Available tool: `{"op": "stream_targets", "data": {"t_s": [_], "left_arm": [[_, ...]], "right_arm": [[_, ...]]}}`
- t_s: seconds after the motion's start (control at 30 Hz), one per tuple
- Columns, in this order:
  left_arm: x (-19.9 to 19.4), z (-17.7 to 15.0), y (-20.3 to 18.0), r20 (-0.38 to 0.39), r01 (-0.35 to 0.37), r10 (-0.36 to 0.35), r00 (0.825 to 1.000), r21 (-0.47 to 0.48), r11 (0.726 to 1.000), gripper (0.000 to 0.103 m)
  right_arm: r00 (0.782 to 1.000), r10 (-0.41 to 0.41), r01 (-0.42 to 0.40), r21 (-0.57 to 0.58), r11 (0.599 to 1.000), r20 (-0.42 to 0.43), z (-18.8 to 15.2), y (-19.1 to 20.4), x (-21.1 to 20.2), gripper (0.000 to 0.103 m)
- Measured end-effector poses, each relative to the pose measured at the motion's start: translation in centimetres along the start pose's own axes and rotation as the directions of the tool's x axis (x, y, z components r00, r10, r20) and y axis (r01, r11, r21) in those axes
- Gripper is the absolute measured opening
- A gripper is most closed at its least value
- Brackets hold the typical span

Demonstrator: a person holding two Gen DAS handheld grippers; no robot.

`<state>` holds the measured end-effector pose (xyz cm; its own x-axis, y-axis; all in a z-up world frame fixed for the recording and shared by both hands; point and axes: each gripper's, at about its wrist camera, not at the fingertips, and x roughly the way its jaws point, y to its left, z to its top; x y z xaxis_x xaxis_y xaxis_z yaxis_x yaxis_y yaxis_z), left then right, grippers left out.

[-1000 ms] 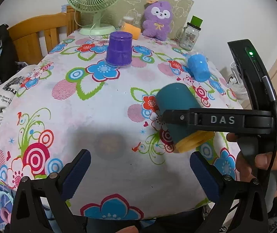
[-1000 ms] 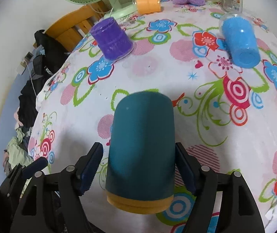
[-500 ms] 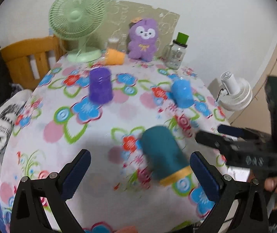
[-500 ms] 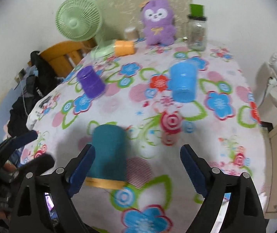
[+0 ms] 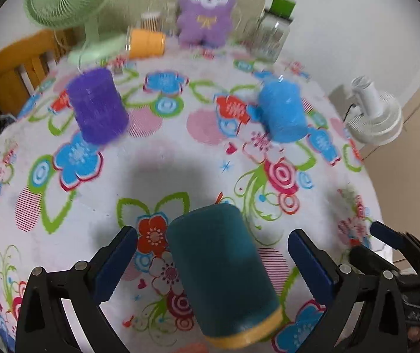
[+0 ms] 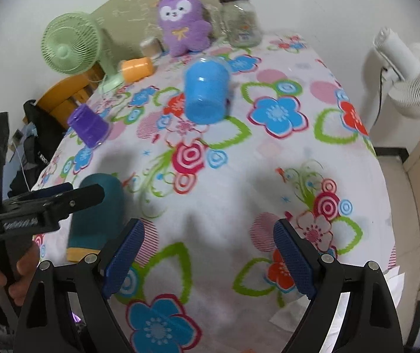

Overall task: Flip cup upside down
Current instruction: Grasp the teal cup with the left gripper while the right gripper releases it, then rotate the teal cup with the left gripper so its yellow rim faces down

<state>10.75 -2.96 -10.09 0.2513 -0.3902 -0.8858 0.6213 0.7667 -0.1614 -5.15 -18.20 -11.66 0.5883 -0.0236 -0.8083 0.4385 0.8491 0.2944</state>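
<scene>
So the teal cup [image 5: 224, 267] is sitting upside down on the flowery surface [image 5: 162, 153], yellow rim at the bottom, right between the wide-open left tongs [image 5: 212, 261]. Pads are either side of it with gaps showing, not touching. The right tongs [image 6: 208, 256] are spread wide too, holding nothing, just over bare cloth to the right of the cup. Further back there's a purple cup [image 5: 96, 106] and a blue cup [image 5: 283, 108], both upside down as well, plus a purple plush [image 5: 205, 10] and a green fan [image 6: 70, 47] by the wall.
</scene>
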Motion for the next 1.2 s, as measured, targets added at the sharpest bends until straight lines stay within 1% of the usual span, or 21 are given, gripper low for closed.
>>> {"op": "stream_targets", "data": {"t_s": [0.1, 0.17, 0.23, 0.27, 0.3, 0.37, 0.6, 0.7, 0.93, 1.2], "left_arm": [[1.6, 0.3, 0.0, -0.043, -0.013, 0.013, 0.999, -0.014, 1.000, 0.103], [2.3, 0.3, -0.1, -0.065, -0.017, 0.016, 0.998, -0.019, 1.000, 0.100], [2.8, 0.2, 0.0, -0.082, -0.033, 0.031, 0.996, -0.024, 0.999, 0.088], [3.0, 0.1, 0.0, -0.093, -0.036, 0.033, 0.995, -0.027, 0.999, 0.085], [3.3, 0.1, 0.1, -0.108, -0.034, 0.030, 0.994, -0.031, 0.999, 0.078], [3.7, -0.1, 0.3, -0.127, -0.024, 0.019, 0.992, -0.042, 0.999, 0.076], [2.3, -0.2, 0.5, -0.096, -0.003, -0.002, 0.995, -0.054, 0.999, 0.073], [1.1, -0.4, 0.4, -0.071, 0.002, -0.006, 0.997, -0.051, 0.999, 0.072], [-2.4, -0.8, 0.0, 0.011, 0.003, -0.003, 1.000, -0.022, 1.000, 0.069], [-5.9, -1.3, -0.2, 0.089, -0.001, 0.002, 0.996, -0.002, 1.000, 0.068]], "right_arm": [[1.000, 0.009, -0.008, 0.011, 1.000, -0.012, -0.2, -0.6, 0.6, 0.091], [1.000, 0.011, -0.011, 0.009, 1.000, -0.020, -0.2, -0.8, 1.0, 0.091], [0.999, 0.019, -0.019, 0.004, 1.000, -0.030, -0.2, -0.6, 1.4, 0.091], [0.999, 0.023, -0.023, 0.001, 1.000, -0.033, -0.3, -0.6, 1.4, 0.091], [0.999, 0.028, -0.028, -0.004, 1.000, -0.036, -0.3, -0.4, 1.6, 0.091], [0.999, 0.035, -0.036, -0.013, 0.999, -0.042, -0.4, -0.1, 1.7, 0.091], [0.998, 0.047, -0.049, -0.050, 0.998, -0.052, -0.8, 1.3, 1.9, 0.091], [0.997, 0.053, -0.056, -0.072, 0.996, -0.049, -0.8, 2.2, 1.7, 0.091], [0.997, 0.064, -0.069, -0.120, 0.990, -0.050, -1.0, 4.3, 1.5, 0.091], [0.996, 0.070, -0.077, -0.160, 0.984, -0.052, -1.2, 5.8, 1.3, 0.091]]}}
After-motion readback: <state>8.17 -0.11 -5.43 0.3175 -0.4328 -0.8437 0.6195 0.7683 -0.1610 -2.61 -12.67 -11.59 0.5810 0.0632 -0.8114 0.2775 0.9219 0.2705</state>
